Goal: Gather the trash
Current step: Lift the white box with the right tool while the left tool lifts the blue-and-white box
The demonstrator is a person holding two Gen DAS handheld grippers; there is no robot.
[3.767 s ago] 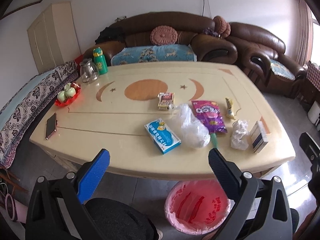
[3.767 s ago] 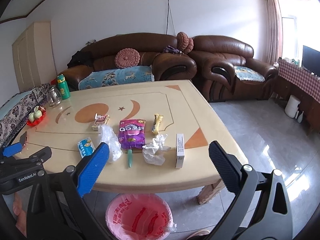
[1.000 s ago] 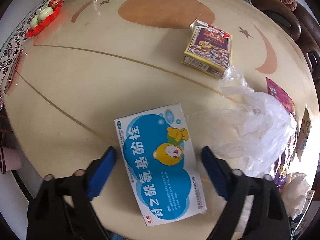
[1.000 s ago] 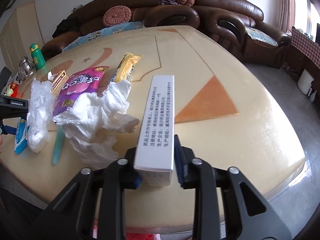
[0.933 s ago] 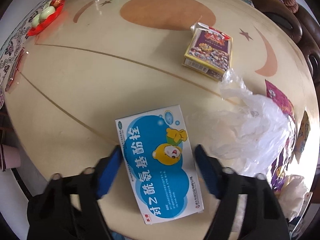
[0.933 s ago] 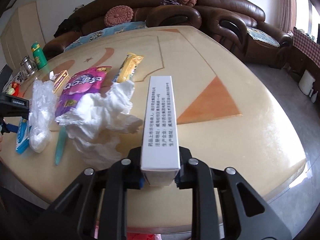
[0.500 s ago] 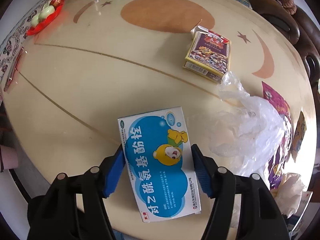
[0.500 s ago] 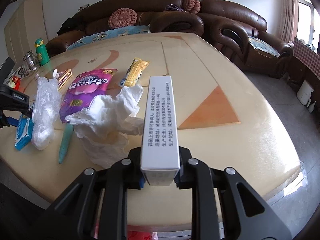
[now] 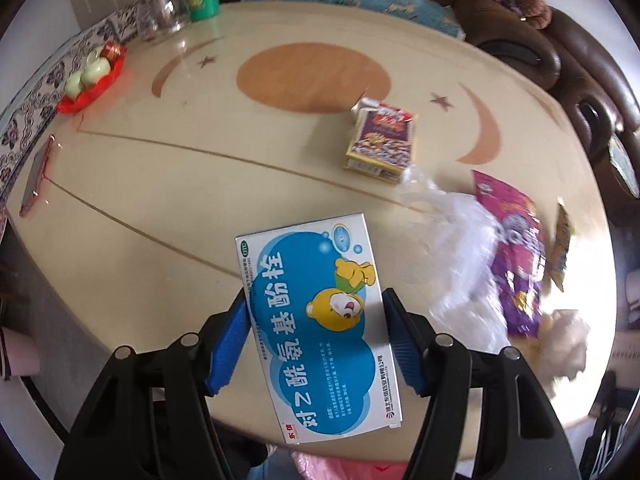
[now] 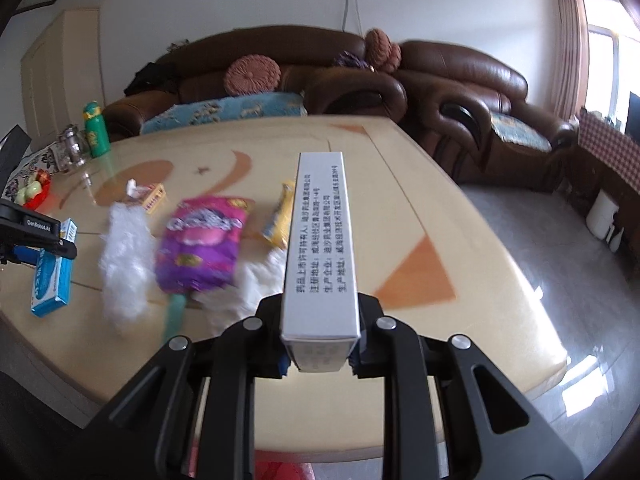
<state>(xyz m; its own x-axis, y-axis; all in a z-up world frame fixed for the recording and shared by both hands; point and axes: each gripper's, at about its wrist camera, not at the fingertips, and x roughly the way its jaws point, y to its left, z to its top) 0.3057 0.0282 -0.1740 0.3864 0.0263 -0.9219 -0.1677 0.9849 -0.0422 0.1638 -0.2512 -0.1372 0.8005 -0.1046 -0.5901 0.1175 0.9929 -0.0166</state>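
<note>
Left gripper [image 9: 316, 316], angled steeply down, clamps the blue box [image 9: 316, 312]; right gripper [image 10: 318, 350], tilted shallower, apparently clear of the table [image 10: 400, 184], grips the white carton [image 10: 320, 248].

Within the last second the blue medicine box [image 9: 320, 320] was closed upon by the left gripper [image 9: 316, 336] and raised off the table [image 9: 160, 184], held flat between the pads. The white carton [image 10: 322, 248], clamped lengthwise in the right gripper [image 10: 320, 354], was likewise lifted clear of the tabletop.
</note>
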